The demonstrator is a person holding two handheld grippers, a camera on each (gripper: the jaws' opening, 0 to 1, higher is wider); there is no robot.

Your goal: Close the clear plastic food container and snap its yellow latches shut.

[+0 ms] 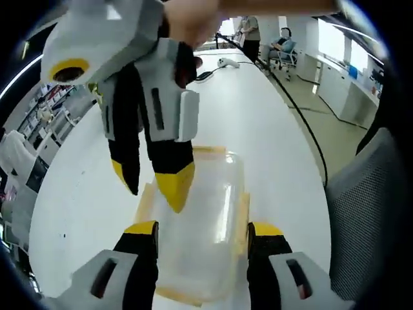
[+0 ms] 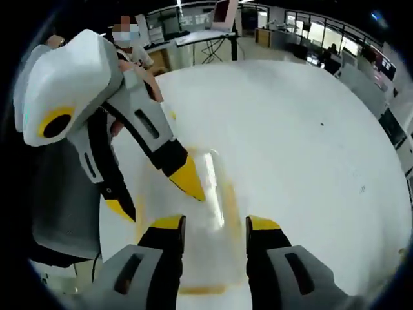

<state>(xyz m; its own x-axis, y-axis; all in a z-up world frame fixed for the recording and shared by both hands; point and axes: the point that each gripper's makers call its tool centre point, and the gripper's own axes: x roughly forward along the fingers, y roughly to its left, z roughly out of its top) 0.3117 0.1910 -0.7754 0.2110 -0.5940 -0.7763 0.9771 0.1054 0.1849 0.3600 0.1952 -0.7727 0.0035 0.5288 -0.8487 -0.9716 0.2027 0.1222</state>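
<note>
A clear plastic box (image 1: 200,226) with a lid on top lies flat on the long white bench (image 1: 271,129). Yellow latches (image 1: 244,210) run along the sides of the box. One more yellow strip (image 1: 210,150) sits at the far end of the box.

In the left gripper view, the left hand-held gripper (image 1: 203,236) points at the box from the near end. Its two yellow-tipped jaws stand apart, one on each side of the box. They are close to the box sides, but I cannot tell if they touch. The right hand-held gripper (image 1: 155,187) comes down from above the box. Its jaws are apart too. One yellow tip is right over the lid near the left edge of the box, and the other tip hangs just past that edge, over the bench.

In the right gripper view, the box (image 2: 206,219) looks blurry. The right hand-held gripper (image 2: 216,232) has its jaws apart over the near end of the box. The left hand-held gripper (image 2: 158,194) reaches in from the other side, with one yellow tip on or just above the lid.

Far from the box, at the end of the bench, there is a black cable (image 1: 303,119) and a small white thing (image 1: 227,62). A grey mesh chair (image 1: 371,213) stands beside the bench, near the box.
</note>
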